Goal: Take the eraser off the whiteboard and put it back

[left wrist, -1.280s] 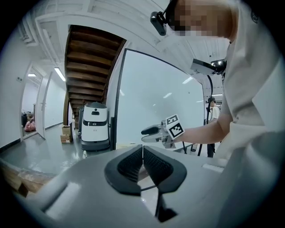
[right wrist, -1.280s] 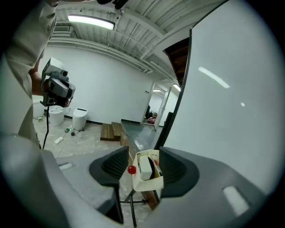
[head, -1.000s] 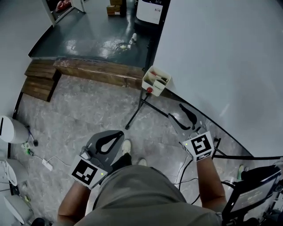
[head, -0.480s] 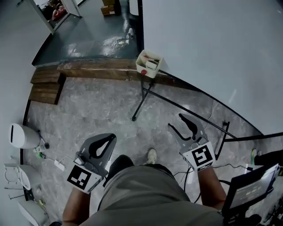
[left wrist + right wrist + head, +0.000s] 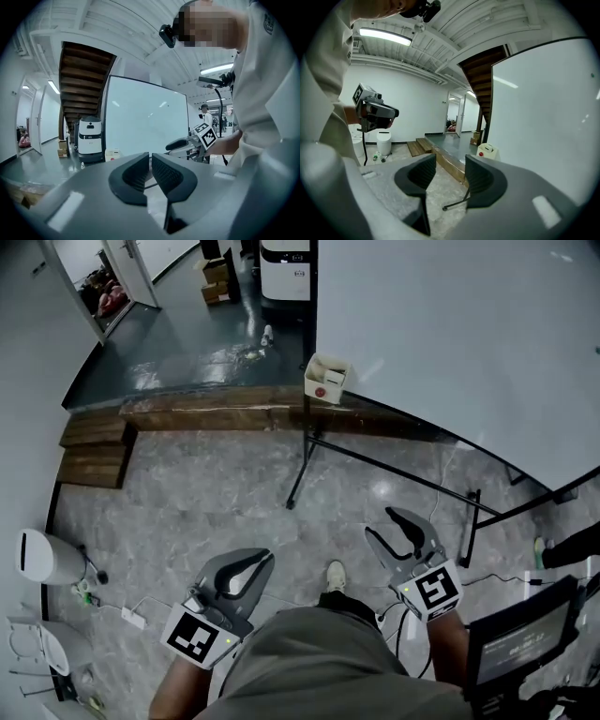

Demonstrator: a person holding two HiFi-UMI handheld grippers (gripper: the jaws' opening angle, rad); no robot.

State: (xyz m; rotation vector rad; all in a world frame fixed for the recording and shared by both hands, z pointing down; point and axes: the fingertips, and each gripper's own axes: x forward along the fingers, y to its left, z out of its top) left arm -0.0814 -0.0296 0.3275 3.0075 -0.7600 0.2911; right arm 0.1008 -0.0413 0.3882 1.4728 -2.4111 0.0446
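Left tool: jaws closed down to a hairline gap, nothing between them. Right tool: jaws clearly apart, empty. Both were held low in front of the person, over the grey stone-pattern floor.

The large white whiteboard on a black metal stand stood far right, well apart from both tools. A small white box with a red spot hung at the board's lower left corner. It sat far ahead of the tools and slightly left of the right one. In the right gripper view it showed just above the right-hand jaw.

The eraser was too small to make out in any view. A long brown wooden step ran left of the box.
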